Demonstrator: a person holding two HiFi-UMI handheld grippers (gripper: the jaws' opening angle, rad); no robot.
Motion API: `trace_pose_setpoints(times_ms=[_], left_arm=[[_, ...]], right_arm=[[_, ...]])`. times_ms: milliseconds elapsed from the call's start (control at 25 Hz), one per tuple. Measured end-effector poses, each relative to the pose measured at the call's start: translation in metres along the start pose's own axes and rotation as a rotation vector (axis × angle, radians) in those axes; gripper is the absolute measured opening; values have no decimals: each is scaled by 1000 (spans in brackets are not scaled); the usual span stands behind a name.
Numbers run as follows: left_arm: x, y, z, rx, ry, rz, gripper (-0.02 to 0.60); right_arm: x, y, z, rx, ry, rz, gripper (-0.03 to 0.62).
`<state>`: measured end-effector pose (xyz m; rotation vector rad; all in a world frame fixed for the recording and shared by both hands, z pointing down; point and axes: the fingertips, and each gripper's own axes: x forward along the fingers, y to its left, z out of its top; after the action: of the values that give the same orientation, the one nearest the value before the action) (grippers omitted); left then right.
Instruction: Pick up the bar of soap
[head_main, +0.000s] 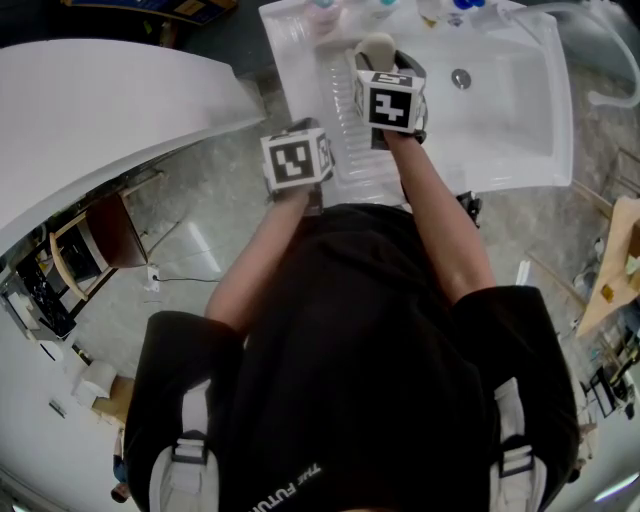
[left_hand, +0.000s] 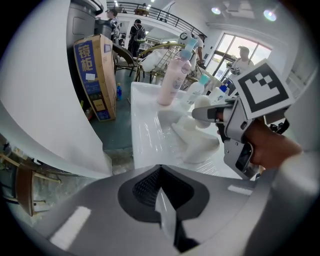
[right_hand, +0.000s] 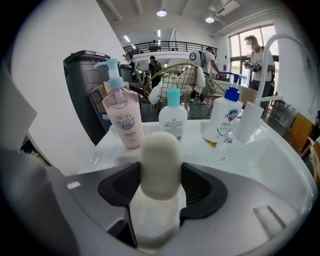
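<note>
Soap (right_hand: 160, 155) is held upright between the pads of the right gripper (right_hand: 160, 187), whose jaws are set wide and pressed on both its sides, over the left ledge of the sink (head_main: 510, 120). Its lower end is hidden behind the jaws. A white shape (left_hand: 200, 145) beneath it is hard to make out. Closed and empty, the left gripper (left_hand: 160, 197) is kept beside the sink. Bottles (right_hand: 121, 117) behind are cut off in the head view.
</note>
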<state>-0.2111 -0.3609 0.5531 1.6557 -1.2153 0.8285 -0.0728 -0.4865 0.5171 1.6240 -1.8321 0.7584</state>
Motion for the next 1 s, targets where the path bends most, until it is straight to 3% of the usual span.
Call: trace_pose_setpoints(times_ms=[560, 1000], left_arm=[[-12, -16, -5, -15, -33, 47, -3], [-15, -75, -21, -63, -84, 46, -3]], right_arm=[[-58, -3, 10, 11, -116, 96, 273], [-120, -36, -2, -9, -206, 197, 273]])
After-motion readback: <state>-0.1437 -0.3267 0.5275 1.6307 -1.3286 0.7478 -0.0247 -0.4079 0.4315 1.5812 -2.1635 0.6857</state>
